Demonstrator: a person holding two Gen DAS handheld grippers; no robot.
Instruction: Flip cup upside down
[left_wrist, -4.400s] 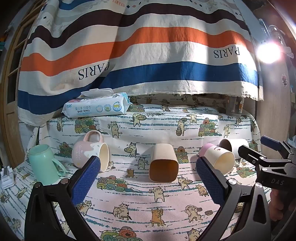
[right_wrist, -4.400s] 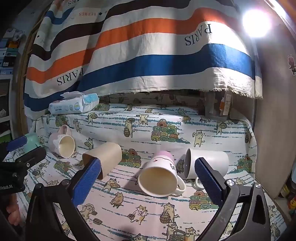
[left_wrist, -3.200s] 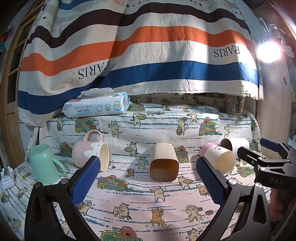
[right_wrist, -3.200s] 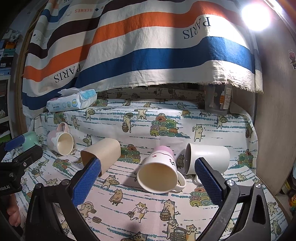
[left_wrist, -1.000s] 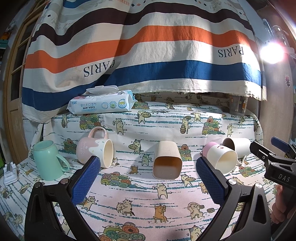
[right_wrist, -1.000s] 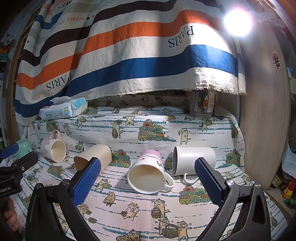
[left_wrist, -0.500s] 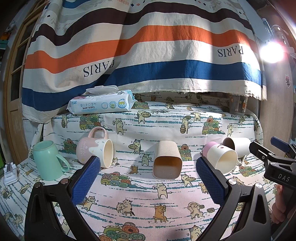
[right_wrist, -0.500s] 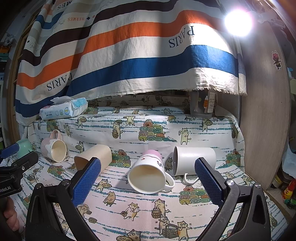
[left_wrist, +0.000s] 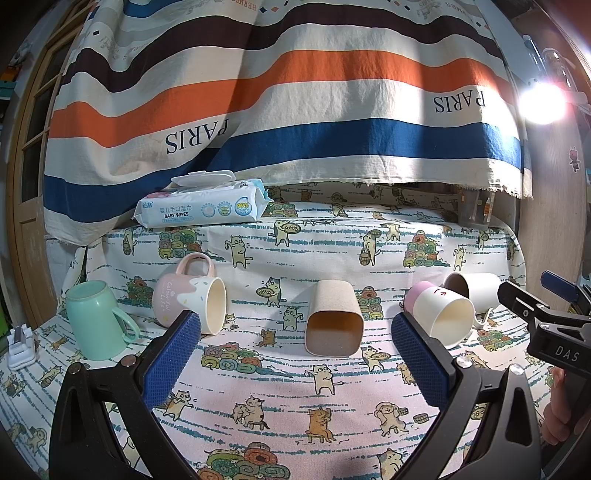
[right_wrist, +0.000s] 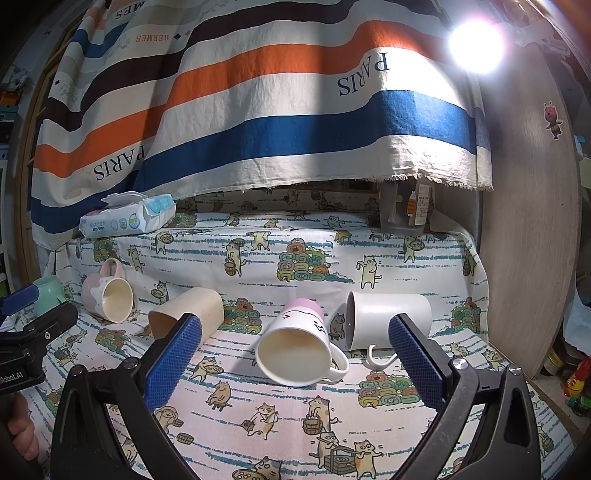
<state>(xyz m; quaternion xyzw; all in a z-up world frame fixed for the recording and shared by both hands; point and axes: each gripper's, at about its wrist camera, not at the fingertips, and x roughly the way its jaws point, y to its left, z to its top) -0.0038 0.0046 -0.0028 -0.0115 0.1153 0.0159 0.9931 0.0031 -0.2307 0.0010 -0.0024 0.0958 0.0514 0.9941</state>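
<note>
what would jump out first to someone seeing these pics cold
Probably the striped PARIS blanket hanging across the whole back, with a glaring lamp at upper right. Next, the row of cups on the cat-print cloth: the mint mug stands at far left, while the pink mug, beige tumbler, pink-and-white mug and white mug lie on their sides. Both the left gripper and the right gripper are open, holding nothing.

Cat-print cloth surface (left_wrist: 332, 424) bears five cups (left_wrist: 334, 323) and baby wipes (left_wrist: 201, 208).
</note>
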